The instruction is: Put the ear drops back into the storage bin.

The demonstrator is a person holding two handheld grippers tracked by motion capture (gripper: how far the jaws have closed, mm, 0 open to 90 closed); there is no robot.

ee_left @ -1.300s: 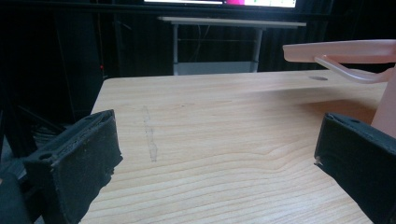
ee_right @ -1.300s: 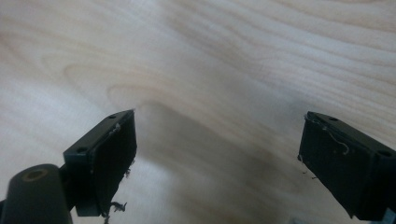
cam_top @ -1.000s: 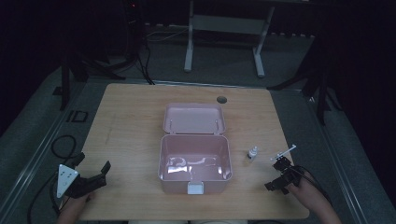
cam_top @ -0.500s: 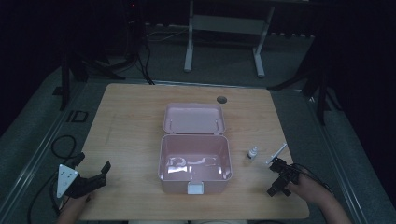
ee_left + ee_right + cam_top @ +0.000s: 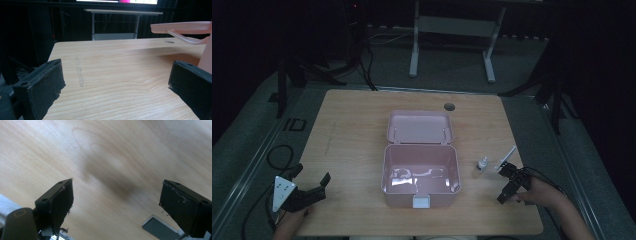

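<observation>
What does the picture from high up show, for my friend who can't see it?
An open pink box sits in the middle of a wooden table, its lid folded back. A small bottle and a thin white stick lie to its right, near the right gripper, jaws open. The left gripper rests open at the near left corner.

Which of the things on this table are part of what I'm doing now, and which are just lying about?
Likely in the job:
- right gripper, jaws open
- small white dropper bottle, near it
- thin white stick, near it
- open pink plastic box with hinged lid

Lying about:
- left gripper, open, over bare wooden table
- round hole in the tabletop
</observation>
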